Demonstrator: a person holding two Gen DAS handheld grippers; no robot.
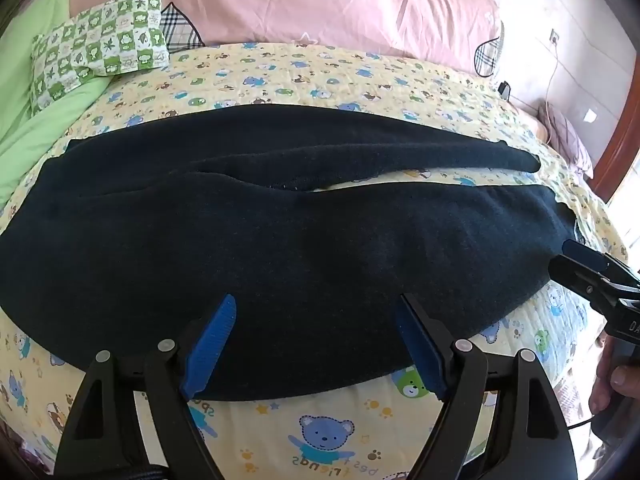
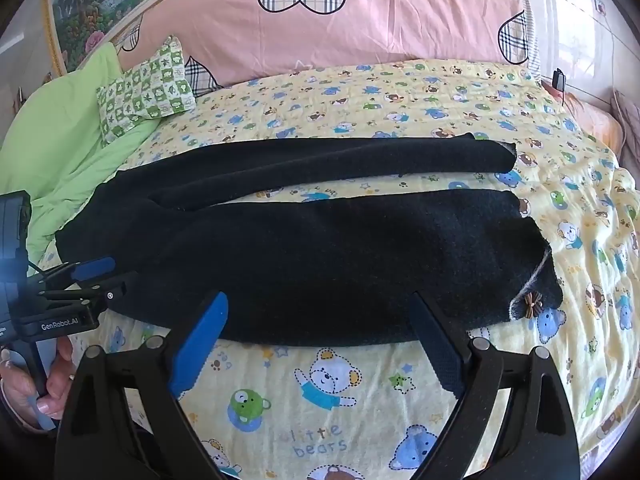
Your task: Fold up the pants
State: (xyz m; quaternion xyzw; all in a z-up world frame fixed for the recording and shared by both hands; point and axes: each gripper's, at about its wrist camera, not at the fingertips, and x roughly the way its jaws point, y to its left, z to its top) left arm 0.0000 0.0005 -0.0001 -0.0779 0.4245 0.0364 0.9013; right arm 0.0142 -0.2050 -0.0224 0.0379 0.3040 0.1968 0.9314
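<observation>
Black pants lie flat across a yellow bear-print quilt, waist to the left and both legs running right. The far leg is parted from the near leg by a strip of quilt. A small bow sits by the near leg's hem. My left gripper is open over the pants' near edge, nothing pinched. My right gripper is open over the near leg's front edge. The right gripper also shows by the hem, and the left gripper by the waist.
A pink duvet with plaid hearts is bunched along the far side. A green checked pillow and a green blanket lie at the far left. A dark plug rests at the far right edge. A hand holds the left gripper's handle.
</observation>
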